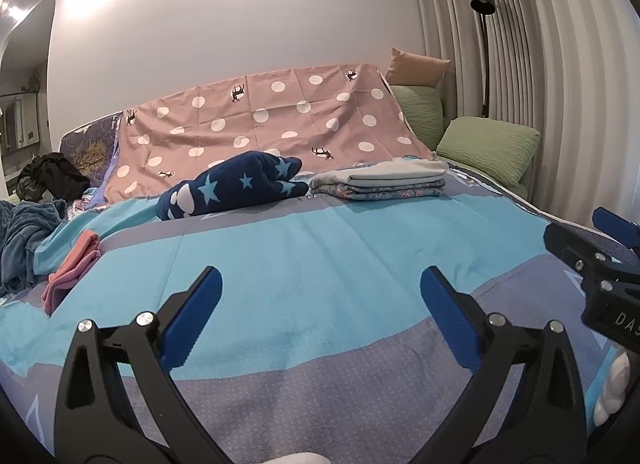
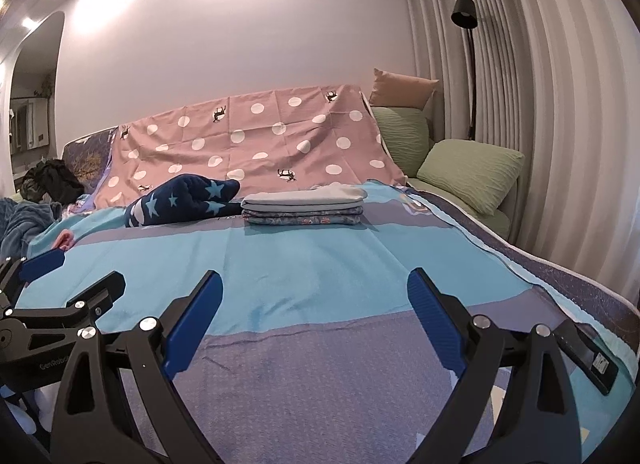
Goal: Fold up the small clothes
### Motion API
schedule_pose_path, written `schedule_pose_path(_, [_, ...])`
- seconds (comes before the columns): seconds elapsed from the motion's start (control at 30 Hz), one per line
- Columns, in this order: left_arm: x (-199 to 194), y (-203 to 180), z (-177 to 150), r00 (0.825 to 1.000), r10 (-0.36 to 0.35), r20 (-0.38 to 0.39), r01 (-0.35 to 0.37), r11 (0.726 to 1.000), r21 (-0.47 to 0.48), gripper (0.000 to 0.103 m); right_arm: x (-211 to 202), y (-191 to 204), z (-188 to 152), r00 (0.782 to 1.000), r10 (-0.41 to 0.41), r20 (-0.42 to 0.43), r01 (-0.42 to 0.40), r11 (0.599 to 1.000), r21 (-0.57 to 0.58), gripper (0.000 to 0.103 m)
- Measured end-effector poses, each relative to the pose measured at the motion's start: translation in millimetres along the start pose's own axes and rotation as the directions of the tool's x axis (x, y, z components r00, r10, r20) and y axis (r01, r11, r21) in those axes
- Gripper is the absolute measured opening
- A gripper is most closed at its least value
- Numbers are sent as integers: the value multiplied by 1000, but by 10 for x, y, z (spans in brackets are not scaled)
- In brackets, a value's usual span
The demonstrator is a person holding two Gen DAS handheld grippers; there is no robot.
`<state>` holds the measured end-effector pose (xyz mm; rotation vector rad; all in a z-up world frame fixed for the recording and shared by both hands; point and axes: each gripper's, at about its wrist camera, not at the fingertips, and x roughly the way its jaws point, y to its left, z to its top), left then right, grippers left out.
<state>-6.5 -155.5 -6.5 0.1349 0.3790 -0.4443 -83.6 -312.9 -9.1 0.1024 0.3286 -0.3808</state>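
From the left wrist view, the left hand-held gripper (image 1: 320, 316) hovers low over the bed (image 1: 304, 264), its blue-padded fingers (image 1: 192, 320) spread wide apart with nothing between them. Below them lies only the bedspread in bands of turquoise and grey-purple. Farther up the bed, a navy star-patterned garment (image 1: 232, 188) lies bundled, and just to its right, almost touching it, sits a neat stack of folded clothes (image 1: 380, 182), a pale grey piece on top of floral ones. Near the left edge a small pink garment (image 1: 72, 268) lies crumpled, beside a blue plush blanket (image 1: 24, 240). A pink polka-dot sheet (image 1: 260, 120) drapes the headboard, with green pillows (image 1: 488, 148) to its right and a black floor lamp (image 1: 484, 4) before the curtain. The right hand-held gripper (image 1: 600, 264) juts in at the right edge; from here I cannot tell how its fingers stand.

From the right wrist view, the right hand-held gripper (image 2: 316, 316) is likewise spread apart and empty above the bedspread. The folded stack (image 2: 304, 208) sits straight ahead, the navy garment (image 2: 184, 200) at its left. The left gripper (image 2: 60, 284) shows at the left edge, and a dark flat device (image 2: 588, 356) lies on the bed at the right.
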Motion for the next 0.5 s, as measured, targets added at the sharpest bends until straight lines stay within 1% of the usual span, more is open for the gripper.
schedule_pose_path(0.27, [66, 3, -18, 999, -4, -36, 4, 1000, -2, 101, 18, -13, -4, 1000, 2, -9, -2, 1000, 15, 94])
schedule_pose_path(0.5, [54, 3, -26, 1000, 8, -30, -8, 1000, -3, 101, 24, -14, 4, 1000, 1, -12, -1, 1000, 8, 94])
